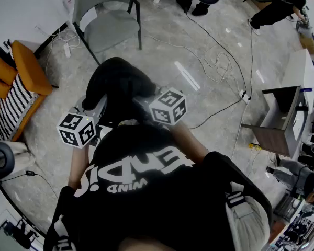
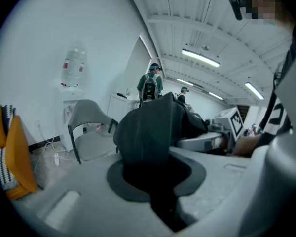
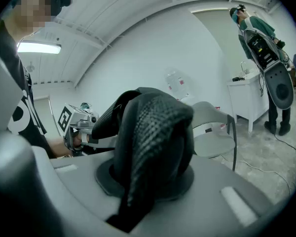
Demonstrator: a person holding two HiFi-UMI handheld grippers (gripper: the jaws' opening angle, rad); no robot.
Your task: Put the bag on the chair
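Bag [image 1: 118,82] is up off the floor [image 1: 162,56], hung btw the two tools just in front of the person's chest. It's not on the chair [image 1: 107,25] yet. Left hand-held gripper [image 1: 98,111] is clamped on a fold of dark fabric at the bag's left end. Its own view shows the bag [image 2: 155,127] cloth pinched right down in the jaw slot. Right hand-held gripper [image 1: 144,101] is likewise clamped, on a mesh-textured strap or padded edge of the bag [image 3: 153,132].

Key relation: in head view the chair stands ahead of the bag and a bit left, well apart, w/ bare floor btw them. Seat faces approx toward the person, backrest on the far side, so the front approach looks open. Bag's long axis runs approx side to side, gripper to gripper, i.e. across the line of travel. Left tool looks slightly nearer the chair. In left gripper view the chair [image 2: 91,132] shows left of the bag; in right gripper view the chair [image 3: 214,127] peeks out right, behind it.

Judgement: carry phase. Next needs a fwd-left approach, then lowering onto the seat w/ both grips tight. Cables [image 1: 214,64] lie right of that path, a trip risk if drifting.
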